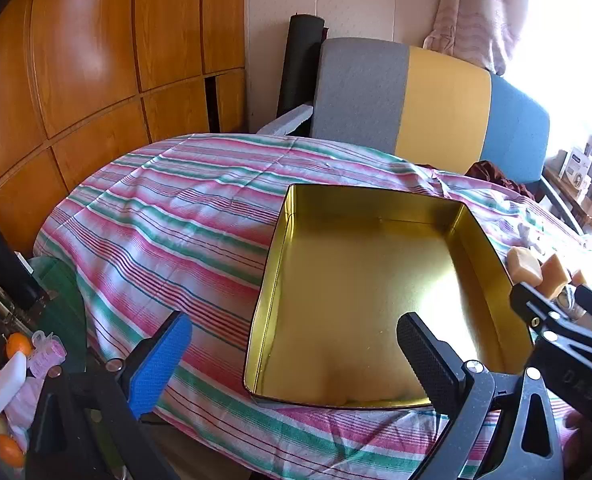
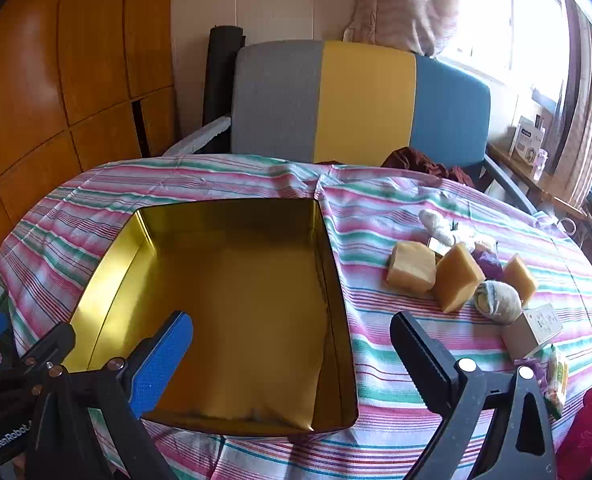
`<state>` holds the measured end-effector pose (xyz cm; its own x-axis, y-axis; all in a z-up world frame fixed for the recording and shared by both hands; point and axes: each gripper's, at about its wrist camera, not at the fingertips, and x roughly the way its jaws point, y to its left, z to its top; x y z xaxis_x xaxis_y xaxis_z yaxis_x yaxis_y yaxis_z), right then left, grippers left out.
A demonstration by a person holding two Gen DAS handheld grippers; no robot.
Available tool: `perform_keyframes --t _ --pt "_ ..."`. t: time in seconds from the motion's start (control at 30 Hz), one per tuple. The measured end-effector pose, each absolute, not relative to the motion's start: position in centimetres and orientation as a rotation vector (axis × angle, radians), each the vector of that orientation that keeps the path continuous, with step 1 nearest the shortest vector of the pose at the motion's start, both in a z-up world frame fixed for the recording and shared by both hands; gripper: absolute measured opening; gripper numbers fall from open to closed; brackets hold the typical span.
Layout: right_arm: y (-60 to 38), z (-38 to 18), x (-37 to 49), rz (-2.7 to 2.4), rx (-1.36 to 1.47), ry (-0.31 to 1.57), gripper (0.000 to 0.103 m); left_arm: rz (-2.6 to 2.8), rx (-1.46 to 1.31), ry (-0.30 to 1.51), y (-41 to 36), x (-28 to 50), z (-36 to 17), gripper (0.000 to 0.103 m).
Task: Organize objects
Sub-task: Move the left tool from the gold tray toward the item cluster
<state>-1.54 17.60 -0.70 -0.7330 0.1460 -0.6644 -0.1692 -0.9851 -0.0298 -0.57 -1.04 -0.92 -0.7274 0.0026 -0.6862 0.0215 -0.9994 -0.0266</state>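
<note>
Both grippers hang with their jaws spread wide and grasping nothing: the left gripper (image 1: 293,356) hovers over the near left corner of the gold tin (image 1: 360,296), the right gripper (image 2: 291,350) over its near right wall. That tin, a shallow rectangular box with a mirror-like gold inside, sits open on the striped cloth (image 2: 396,344) covering the counter, and it holds nothing. Just to its right, apart from its wall, lies the cluster to be sorted: three tan blocks (image 2: 412,266), a grey-white rolled bundle (image 2: 498,300) touching the middle block, a small pale carton (image 2: 532,330) near the counter's edge, and a purple item (image 2: 488,262) mostly hidden behind the blocks. Farther back rests a whitish lump (image 2: 436,222), too blurred to identify. At the right edge a green-and-yellow packet (image 2: 558,380) is partly cut off by the right gripper's frame. In the left wrist view, only two blocks show clearly, past the other gripper's arm.
</note>
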Motion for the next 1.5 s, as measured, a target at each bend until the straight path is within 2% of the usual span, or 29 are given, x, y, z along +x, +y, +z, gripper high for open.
perform_keyframes --t 0.67,1.1,1.37,1.5 --pt "18.2 -0.7 -1.5 2.784 -1.032 0.047 0.101 -2.914 1.206 0.040 -0.2 -1.4 -1.6 0.103" --pt "21.3 -1.8 -1.8 2.733 -1.083 0.110 0.101 -3.004 1.366 0.200 1.1 -2.7 -2.3 0.103" --pt "29.4 -2.3 0.1 2.576 -1.101 0.284 0.101 -3.142 1.442 0.118 5.2 -3.4 -1.7 0.103" --pt "35.7 -2.0 2.3 2.466 -1.080 0.383 0.101 -3.256 1.476 -0.035 9.4 -3.8 -0.6 0.103"
